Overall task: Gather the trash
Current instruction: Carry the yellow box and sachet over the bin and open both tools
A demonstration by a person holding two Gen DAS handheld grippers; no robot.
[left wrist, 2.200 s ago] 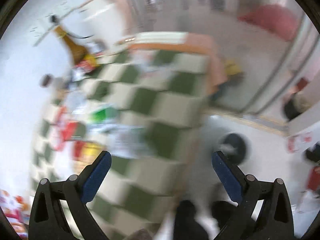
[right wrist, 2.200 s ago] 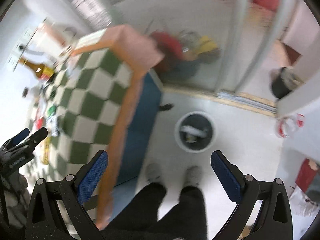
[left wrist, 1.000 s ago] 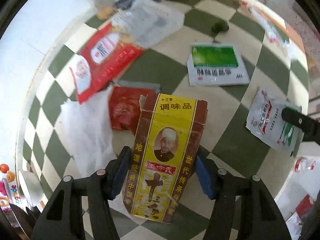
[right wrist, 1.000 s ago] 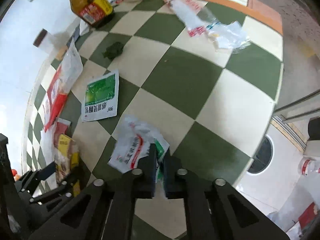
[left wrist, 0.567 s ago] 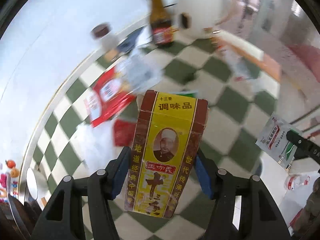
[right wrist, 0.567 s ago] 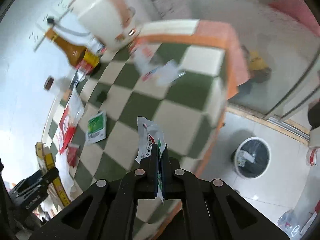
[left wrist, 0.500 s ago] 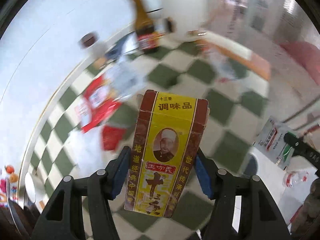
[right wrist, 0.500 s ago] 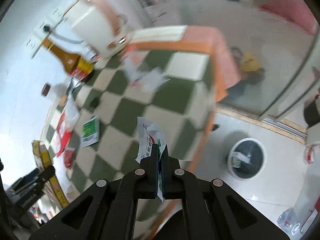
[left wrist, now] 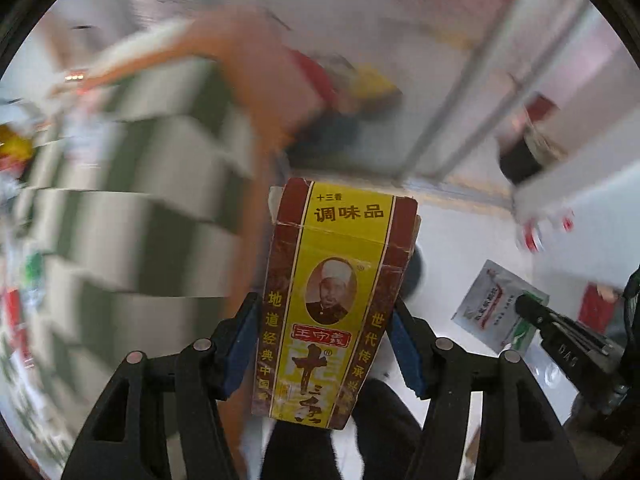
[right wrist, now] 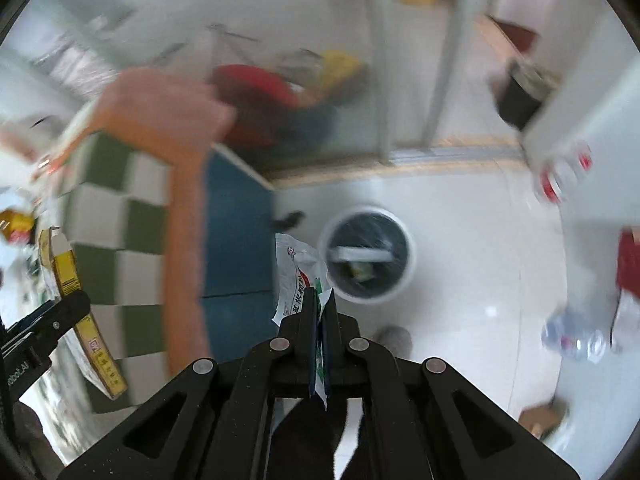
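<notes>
My left gripper (left wrist: pixel 324 332) is shut on a yellow and brown seasoning box (left wrist: pixel 332 300) and holds it upright in the air beside the table edge. The box also shows at the left of the right wrist view (right wrist: pixel 68 272). My right gripper (right wrist: pixel 319 300) is shut on a white sachet (right wrist: pixel 294 276) with red and green print, held above the floor just left of a round grey trash bin (right wrist: pixel 368 256). The sachet also shows in the left wrist view (left wrist: pixel 496 312). The bin holds some litter.
The table with the green and white checked cloth (right wrist: pixel 120 208) and orange border is at the left; its blue side panel (right wrist: pixel 236 232) faces the bin. A clear plastic bottle (right wrist: pixel 572 336) lies on the white floor at right. A dark bucket (right wrist: pixel 520 96) stands far right.
Both grippers have swung away from the tabletop to the right, carrying the box and the sachet out over the floor. The trash bin is now just ahead of the right gripper.
</notes>
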